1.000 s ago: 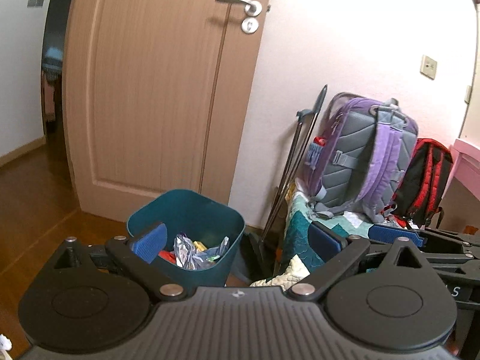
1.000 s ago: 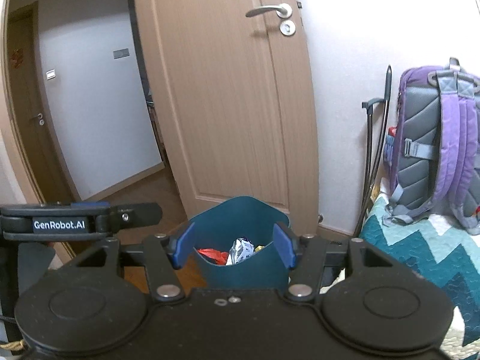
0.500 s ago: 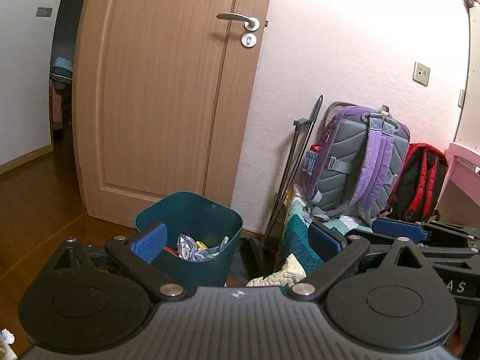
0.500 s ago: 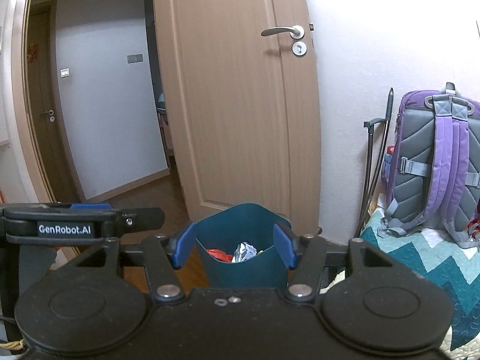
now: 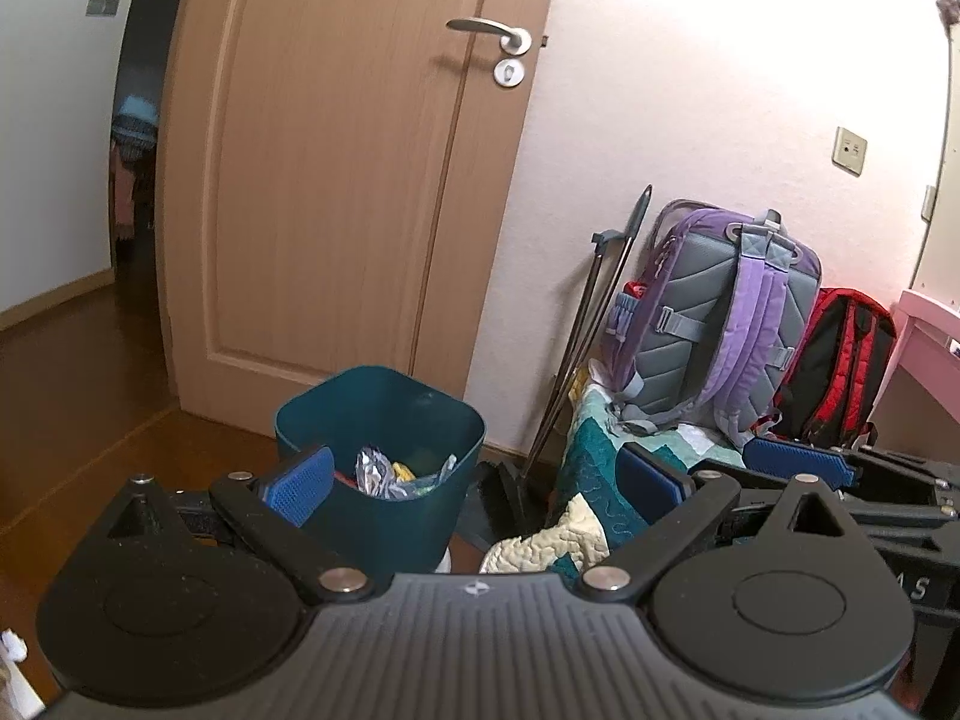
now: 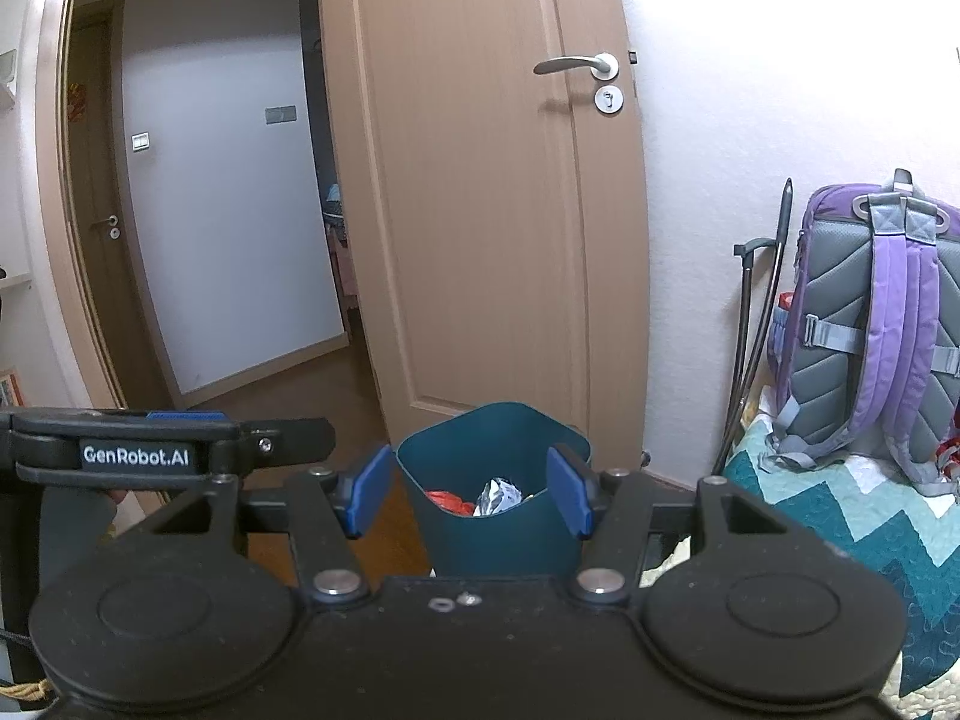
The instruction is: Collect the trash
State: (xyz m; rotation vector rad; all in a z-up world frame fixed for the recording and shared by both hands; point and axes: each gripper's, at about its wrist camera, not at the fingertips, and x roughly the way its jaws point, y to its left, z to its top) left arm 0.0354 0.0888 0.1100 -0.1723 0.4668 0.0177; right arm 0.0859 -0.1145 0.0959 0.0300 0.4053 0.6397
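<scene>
We judge collection nearly complete: wrappers [image 5: 384,471] lie in the teal bin [image 5: 384,420] on the floor by the door. Both the left gripper [image 5: 474,480] and the right gripper [image 6: 468,492] have fingers spread, empty (further trash: none visible).

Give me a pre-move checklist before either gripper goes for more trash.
1. Left gripper empty, jaws wide apart: ok.
2. Right gripper empty, jaws wide apart: ok.
3. Teal bin upright on the floor with its mouth unobstructed: ok.
4. Room left in the bin: ok; the wrappers lie well below the rim.
5. Next piece of trash located: cannot tell; only a white scrap shows at the left wrist view's lower left edge, too cut off to identify.
6. Grippers clear of each other: ok; they sit side by side with a gap.
</scene>
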